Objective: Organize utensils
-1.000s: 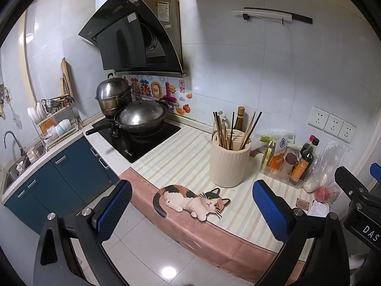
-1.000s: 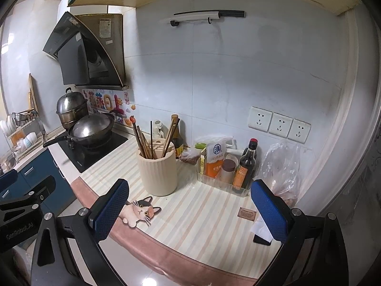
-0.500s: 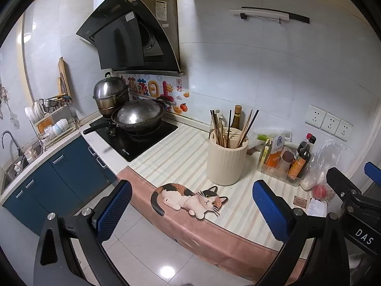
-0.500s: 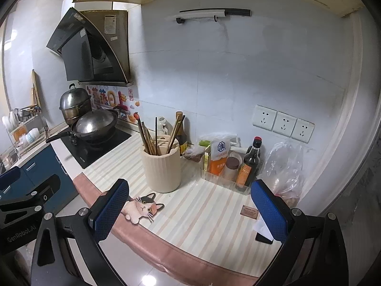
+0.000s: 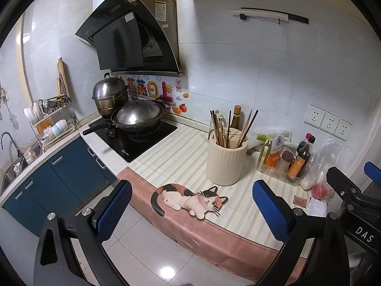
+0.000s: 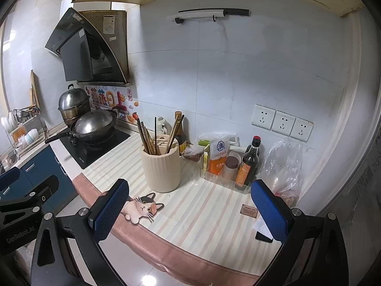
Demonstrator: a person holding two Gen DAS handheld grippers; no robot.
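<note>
standing near-upright in the cream holder (image 6: 160, 166), chopsticks (image 6: 145, 135) fanning tips-down; left hand-held gripper (image 5: 191, 212) and right hand-held gripper (image 6: 189, 212) both released, empty

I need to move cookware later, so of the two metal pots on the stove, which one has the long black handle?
The wide, shallow wok in front has it, pointing left. The taller stacked steamer pot behind it has only a lid knob.

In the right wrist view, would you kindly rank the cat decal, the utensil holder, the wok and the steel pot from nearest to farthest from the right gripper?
From the right gripper:
1. Cat decal, at the counter's front edge, by the left finger.
2. Utensil holder, mid-counter, behind the decal.
3. Wok, on the cooktop, far left.
4. Steel pot, behind the wok, by the wall.
</note>
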